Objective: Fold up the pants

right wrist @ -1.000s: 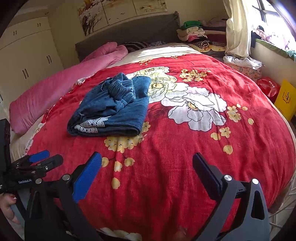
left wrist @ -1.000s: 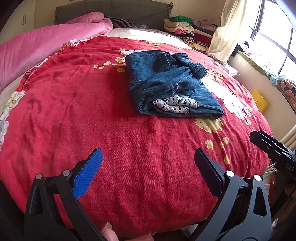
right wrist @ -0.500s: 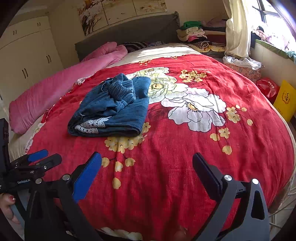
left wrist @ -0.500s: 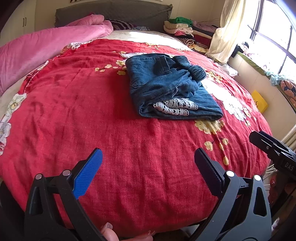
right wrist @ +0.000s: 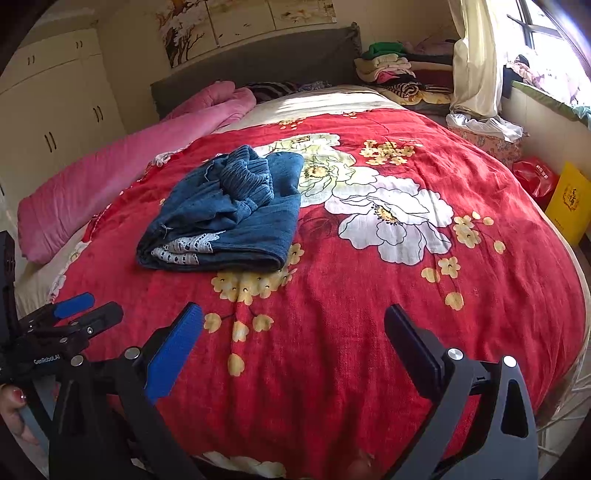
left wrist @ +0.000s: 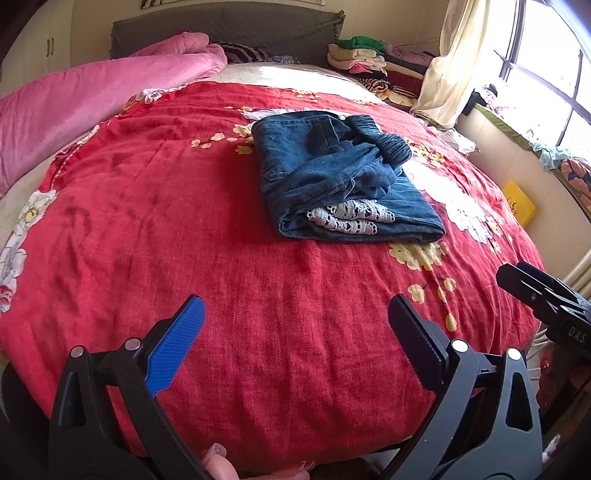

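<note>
1. Pants [left wrist: 340, 181], one pair in blue denim, are seen lying folded into a thick bundle on the bed, well apart from both grippers; a strip of white lace [left wrist: 347, 219] is shown at the near edge.
2. The left gripper [left wrist: 295, 321] is held with its jaws spread wide and empty above the near edge of the red floral bedspread [left wrist: 184, 221].
3. The right gripper [right wrist: 293, 328] is likewise held wide apart, with nothing between its two fingers.
4. In the right wrist view the pants [right wrist: 225, 210] are found to the left of one large white flower print [right wrist: 395, 218].
5. One pink quilt [left wrist: 85, 99] is laid along the left side of the bed.
6. One stack of folded clothes [left wrist: 362, 55] is placed beside the grey headboard [left wrist: 229, 29].
</note>
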Action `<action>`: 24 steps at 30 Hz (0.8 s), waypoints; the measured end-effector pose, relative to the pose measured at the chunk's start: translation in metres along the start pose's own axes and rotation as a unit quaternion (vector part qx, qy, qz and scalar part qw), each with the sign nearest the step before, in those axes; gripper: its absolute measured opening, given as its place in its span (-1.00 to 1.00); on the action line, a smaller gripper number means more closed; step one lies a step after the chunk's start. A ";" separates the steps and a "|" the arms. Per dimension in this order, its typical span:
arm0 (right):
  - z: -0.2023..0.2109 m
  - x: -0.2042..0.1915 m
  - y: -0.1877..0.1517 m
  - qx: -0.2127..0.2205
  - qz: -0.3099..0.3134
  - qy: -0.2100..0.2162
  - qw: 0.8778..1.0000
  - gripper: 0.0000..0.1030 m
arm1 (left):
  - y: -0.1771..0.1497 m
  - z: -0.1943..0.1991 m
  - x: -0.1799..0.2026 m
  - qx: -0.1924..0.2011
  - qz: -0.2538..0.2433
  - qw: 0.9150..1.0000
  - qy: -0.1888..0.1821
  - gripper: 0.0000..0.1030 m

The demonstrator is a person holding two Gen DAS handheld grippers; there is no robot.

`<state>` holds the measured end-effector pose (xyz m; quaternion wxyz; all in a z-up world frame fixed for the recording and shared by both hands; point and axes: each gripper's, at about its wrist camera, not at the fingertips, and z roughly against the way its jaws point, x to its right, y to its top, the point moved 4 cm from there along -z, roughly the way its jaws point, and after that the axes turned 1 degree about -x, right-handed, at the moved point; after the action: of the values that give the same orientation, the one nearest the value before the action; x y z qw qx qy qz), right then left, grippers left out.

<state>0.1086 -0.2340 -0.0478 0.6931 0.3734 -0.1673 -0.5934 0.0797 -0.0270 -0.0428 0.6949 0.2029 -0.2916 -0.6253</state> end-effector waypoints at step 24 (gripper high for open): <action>-0.004 0.006 -0.002 -0.007 -0.004 -0.006 1.000 0.91 | -0.001 -0.004 -0.003 -0.017 0.001 1.000 0.003 0.81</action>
<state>0.1113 -0.2389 -0.0528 0.6923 0.3656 -0.1658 -0.5997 0.0808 -0.0241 -0.0468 0.7000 0.1931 -0.2790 -0.6284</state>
